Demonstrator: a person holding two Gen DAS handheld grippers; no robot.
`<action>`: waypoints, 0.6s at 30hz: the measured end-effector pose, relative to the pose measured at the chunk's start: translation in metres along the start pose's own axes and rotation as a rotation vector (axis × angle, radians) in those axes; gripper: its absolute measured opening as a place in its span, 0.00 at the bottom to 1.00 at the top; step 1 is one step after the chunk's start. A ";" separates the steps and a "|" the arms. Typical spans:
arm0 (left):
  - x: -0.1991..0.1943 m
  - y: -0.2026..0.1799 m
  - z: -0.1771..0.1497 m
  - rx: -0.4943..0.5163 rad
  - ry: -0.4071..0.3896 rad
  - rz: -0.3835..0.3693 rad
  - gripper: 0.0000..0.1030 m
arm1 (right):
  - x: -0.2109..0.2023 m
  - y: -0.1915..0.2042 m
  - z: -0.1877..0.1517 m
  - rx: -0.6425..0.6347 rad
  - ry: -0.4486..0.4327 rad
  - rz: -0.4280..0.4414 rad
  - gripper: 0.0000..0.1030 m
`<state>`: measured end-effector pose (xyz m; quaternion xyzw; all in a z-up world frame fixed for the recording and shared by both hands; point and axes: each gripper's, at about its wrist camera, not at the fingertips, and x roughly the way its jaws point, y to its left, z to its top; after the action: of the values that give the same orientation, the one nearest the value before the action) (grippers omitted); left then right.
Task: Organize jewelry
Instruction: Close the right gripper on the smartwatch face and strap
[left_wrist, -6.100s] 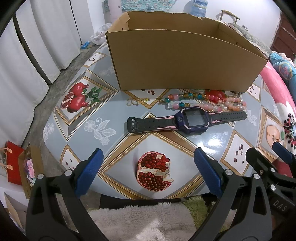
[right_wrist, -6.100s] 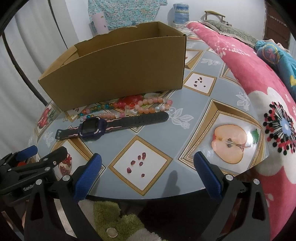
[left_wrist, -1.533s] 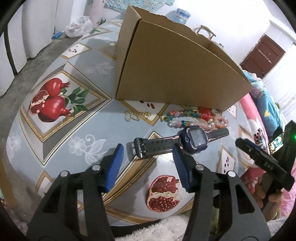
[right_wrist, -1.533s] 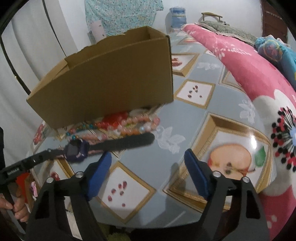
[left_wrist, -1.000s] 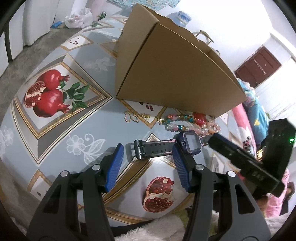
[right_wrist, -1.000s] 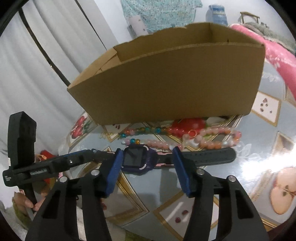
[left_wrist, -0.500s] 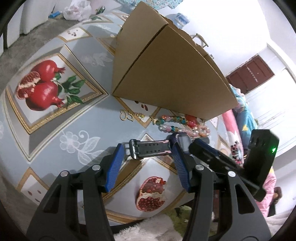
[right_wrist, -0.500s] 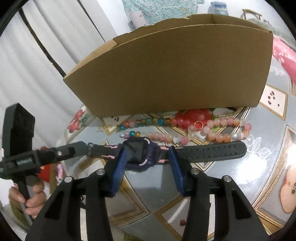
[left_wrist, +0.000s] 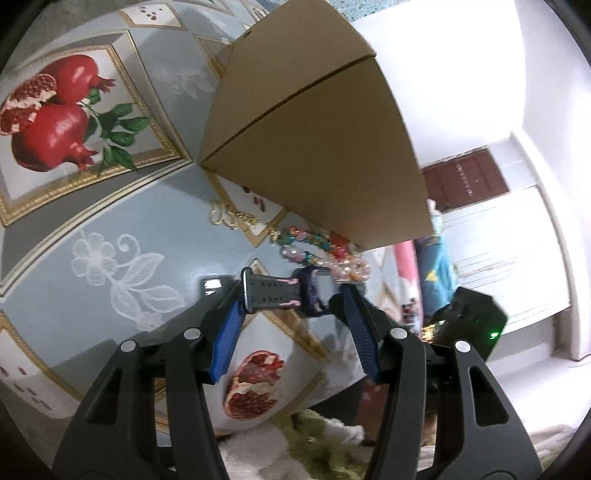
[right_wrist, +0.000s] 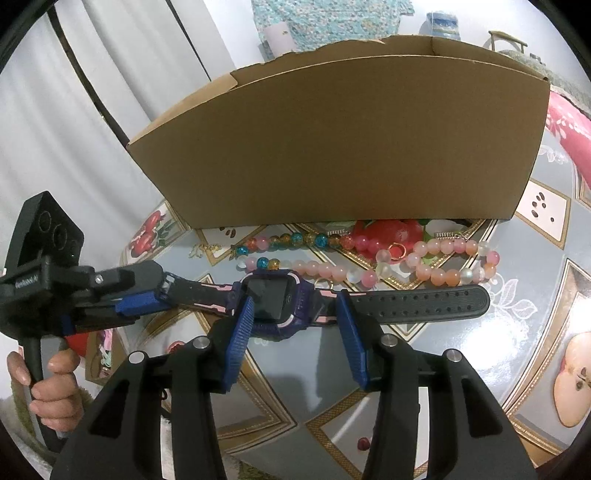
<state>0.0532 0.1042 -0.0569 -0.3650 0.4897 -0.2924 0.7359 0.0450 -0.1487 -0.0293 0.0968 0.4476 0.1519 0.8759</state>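
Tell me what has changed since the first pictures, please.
Both grippers moved from the table edge in to the watch. The left gripper now straddles the buckle strap; the right gripper flanks the watch case, jaws narrower than before. The watch, beads and box stayed in place.

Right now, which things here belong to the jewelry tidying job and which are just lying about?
Belongs to the job:
- watch, between both grippers' jaws
- bead strands
- small gold piece
- cardboard box

Just lying about:
- pink floral blanket
- water jug
- white curtain
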 end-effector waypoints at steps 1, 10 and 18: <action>-0.001 -0.001 0.001 -0.001 -0.002 -0.015 0.50 | 0.000 0.001 0.000 0.000 -0.001 0.000 0.44; 0.019 -0.030 0.001 0.160 -0.009 0.224 0.23 | -0.001 0.001 0.000 0.001 -0.003 0.005 0.44; 0.048 -0.067 -0.016 0.426 -0.017 0.533 0.08 | -0.008 -0.011 -0.001 0.068 0.008 0.069 0.44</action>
<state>0.0499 0.0250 -0.0300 -0.0647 0.4897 -0.1827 0.8501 0.0414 -0.1618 -0.0271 0.1411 0.4526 0.1672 0.8645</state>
